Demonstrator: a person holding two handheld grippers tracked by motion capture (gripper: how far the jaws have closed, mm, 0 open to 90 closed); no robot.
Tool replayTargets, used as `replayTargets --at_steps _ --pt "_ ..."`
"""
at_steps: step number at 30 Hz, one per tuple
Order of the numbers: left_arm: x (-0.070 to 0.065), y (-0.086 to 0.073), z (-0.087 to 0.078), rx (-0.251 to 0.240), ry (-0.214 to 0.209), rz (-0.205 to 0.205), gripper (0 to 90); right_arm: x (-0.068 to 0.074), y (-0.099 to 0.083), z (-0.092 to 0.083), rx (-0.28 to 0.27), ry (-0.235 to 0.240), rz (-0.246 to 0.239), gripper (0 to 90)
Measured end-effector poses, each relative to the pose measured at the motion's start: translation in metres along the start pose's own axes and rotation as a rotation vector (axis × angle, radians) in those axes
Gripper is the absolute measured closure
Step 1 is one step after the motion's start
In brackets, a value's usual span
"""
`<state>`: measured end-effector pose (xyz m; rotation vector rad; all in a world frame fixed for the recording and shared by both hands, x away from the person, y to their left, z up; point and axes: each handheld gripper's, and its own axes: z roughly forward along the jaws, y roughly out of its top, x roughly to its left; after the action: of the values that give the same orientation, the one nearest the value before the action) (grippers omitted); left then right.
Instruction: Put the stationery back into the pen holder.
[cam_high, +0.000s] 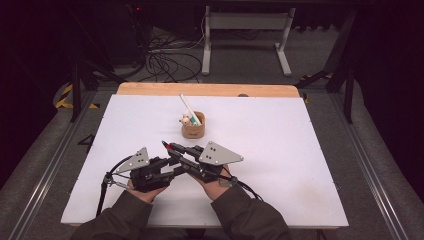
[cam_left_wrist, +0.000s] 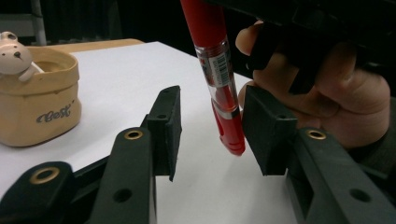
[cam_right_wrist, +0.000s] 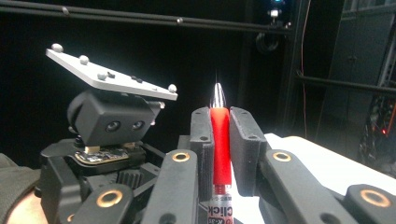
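— Black jaws of the left tongs (cam_left_wrist: 208, 140) rise from the bottom of the left gripper view, partly parted, with a red pen (cam_left_wrist: 217, 88) hanging between them. Is it gripped there?

— Not that I can see. The pen's lower end sits close to the jaw at the right of the frame, maybe brushing it, while a clear gap stays on the other side. So those tongs stand narrowed around the pen, not pressing on it.

— Who holds it, then?

— The right tongs (cam_right_wrist: 219, 116). In the right gripper view both pads are clamped on the red barrel, and the silver tip pokes up above them in the middle of the frame.

— And seen from above?

— In the high view both hands meet at lower centre of the white bench (cam_high: 280, 150). The right tongs (cam_high: 176, 149) point towards the upper left, and the pen (cam_high: 166, 146) juts out just past them. The left tongs (cam_high: 172, 167) sit just beneath, reaching in from the left.

— Anything else on the bench?

— A small tan cup (cam_high: 193, 129) stands above the hands, near the middle of the frame, well apart from them. It holds a white stick and a little bear figure (cam_left_wrist: 14, 56); in the left gripper view that cup (cam_left_wrist: 37, 107) fills the upper left.

— Is the pen touching the bench?

— No, its end hangs above the white surface.
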<state>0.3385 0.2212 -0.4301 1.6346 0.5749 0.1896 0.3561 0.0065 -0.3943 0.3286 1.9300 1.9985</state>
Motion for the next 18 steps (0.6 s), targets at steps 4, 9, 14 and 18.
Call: replayTargets --at_steps 4,9,14,18 --pt "-0.0006 0.0003 0.0002 -0.008 -0.013 0.003 64.0 0.002 0.0 -0.0003 -0.014 0.001 -0.011 80.9" --pt "-0.0016 0.0001 0.0009 -0.01 -0.03 0.0 72.9 0.0025 -0.0002 -0.0007 -0.024 -0.004 -0.021 80.8" --pt "-0.0004 -0.0003 0.0004 -0.008 -0.021 -0.013 75.1 0.0029 -0.0002 -0.001 -0.023 -0.006 -0.029 80.7" --pt "0.0018 -0.0002 -0.0006 0.008 0.001 -0.027 77.3 0.0034 -0.0004 -0.0007 -0.019 -0.011 -0.043 80.5"
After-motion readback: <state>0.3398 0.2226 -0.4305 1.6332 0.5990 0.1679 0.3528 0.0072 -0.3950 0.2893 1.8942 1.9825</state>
